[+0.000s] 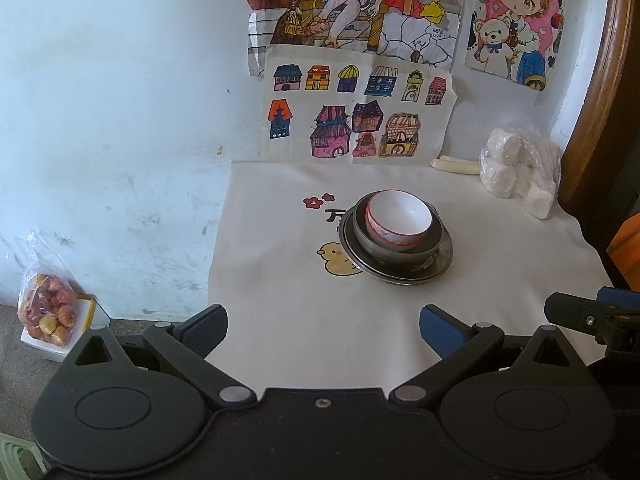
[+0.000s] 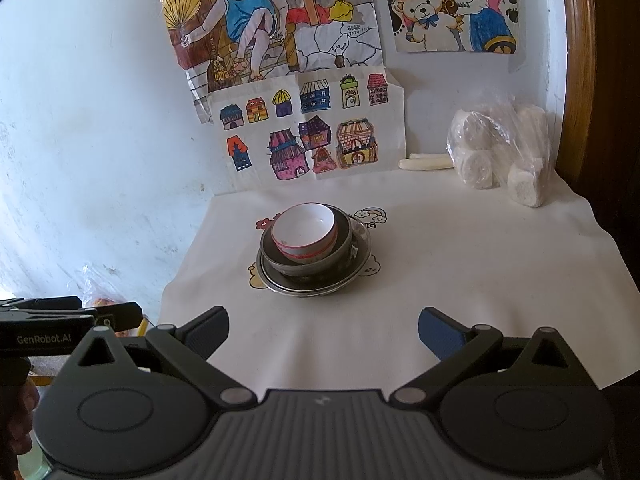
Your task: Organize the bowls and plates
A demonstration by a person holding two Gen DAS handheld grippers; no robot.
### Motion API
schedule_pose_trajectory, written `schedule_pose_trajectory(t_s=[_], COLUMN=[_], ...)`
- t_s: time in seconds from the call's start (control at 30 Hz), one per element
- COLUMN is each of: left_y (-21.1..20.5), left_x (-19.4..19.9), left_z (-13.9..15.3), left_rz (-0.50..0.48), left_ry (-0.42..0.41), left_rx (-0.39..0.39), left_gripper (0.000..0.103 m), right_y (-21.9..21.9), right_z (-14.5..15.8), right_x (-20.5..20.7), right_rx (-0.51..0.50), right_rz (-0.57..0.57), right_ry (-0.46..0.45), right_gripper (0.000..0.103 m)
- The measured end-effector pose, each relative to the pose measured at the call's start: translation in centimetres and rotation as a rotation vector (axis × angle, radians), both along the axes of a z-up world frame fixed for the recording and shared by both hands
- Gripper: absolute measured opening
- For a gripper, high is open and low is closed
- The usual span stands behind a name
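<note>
A white bowl with a red rim point(image 1: 400, 218) point(image 2: 305, 235) sits tilted inside a dark grey bowl point(image 1: 370, 238) point(image 2: 340, 248), which rests on a metal plate point(image 1: 442, 266) point(image 2: 360, 252). The stack stands in the middle of a white printed cloth point(image 1: 304, 320) point(image 2: 460, 280). My left gripper point(image 1: 323, 330) is open, well short of the stack, nothing between its fingers. My right gripper point(image 2: 323, 330) is open too, held back near the cloth's front, empty. Each gripper's side shows at the edge of the other's view.
A clear bag of white rolls point(image 1: 520, 168) point(image 2: 504, 156) and two white sticks point(image 1: 456, 165) point(image 2: 426, 162) lie at the back right by the wall. Children's drawings point(image 1: 352, 116) point(image 2: 312, 132) hang on the wall. A bag of fruit point(image 1: 48, 312) sits on the floor left. A wooden frame point(image 1: 596, 92) borders the right.
</note>
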State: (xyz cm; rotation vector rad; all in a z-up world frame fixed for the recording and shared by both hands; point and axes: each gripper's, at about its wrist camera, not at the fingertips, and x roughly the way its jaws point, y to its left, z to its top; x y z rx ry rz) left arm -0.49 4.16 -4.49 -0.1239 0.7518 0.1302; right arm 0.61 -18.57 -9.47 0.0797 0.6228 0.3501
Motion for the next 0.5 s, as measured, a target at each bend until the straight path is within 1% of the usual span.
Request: schedule_pose_trajectory(t_s=[0.5], left_y=[0.15], left_x=[0.18], left_z=[0.02], left_rz=[-0.025], left_ry=[-0.001], left_rx=[-0.019], left_gripper=[0.102], right_y=[0.2], right_z=[0.01], right_x=[-0.02], right_rx=[-0.003], right_rz=[-0.007], right_ry=[0.001], right_gripper=[0.103])
